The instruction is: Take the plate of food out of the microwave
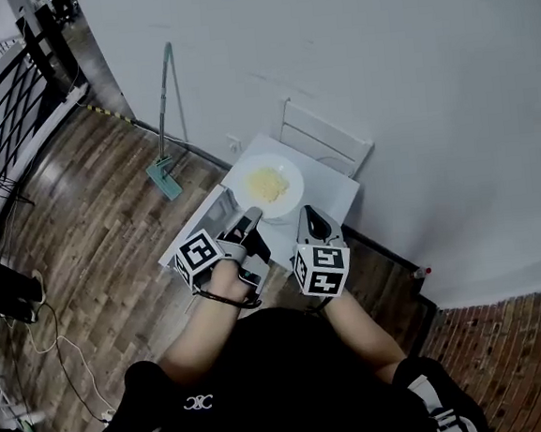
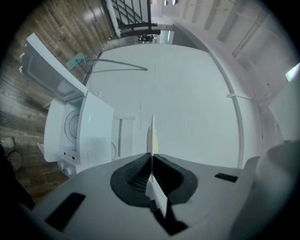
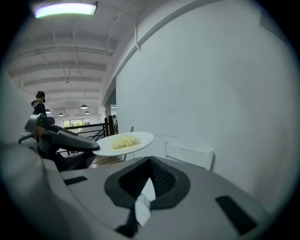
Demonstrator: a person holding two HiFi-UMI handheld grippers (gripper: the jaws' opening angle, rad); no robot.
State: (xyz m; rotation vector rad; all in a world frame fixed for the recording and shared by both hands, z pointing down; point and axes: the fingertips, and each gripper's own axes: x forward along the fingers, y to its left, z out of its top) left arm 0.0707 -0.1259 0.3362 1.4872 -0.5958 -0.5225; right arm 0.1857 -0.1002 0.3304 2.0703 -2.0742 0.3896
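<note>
The left gripper [image 1: 250, 218] pinches the near rim of the plate [image 1: 290, 195], which juts ahead of it, clear of the microwave [image 2: 70, 124] to its left. The right gripper [image 1: 316, 223] hangs beside the rim, jaws together, empty. The plate looks stiff, likely slick and breakable, and the loose food [image 1: 266, 183] would slide if it tips

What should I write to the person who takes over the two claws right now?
Left claw: shut on the rim of the round white plate of yellow food, held level.
Right claw: shut, empty, beside the plate.
White microwave: door open, plate already outside.
Left to do: set the plate down, perhaps close the door.
</note>
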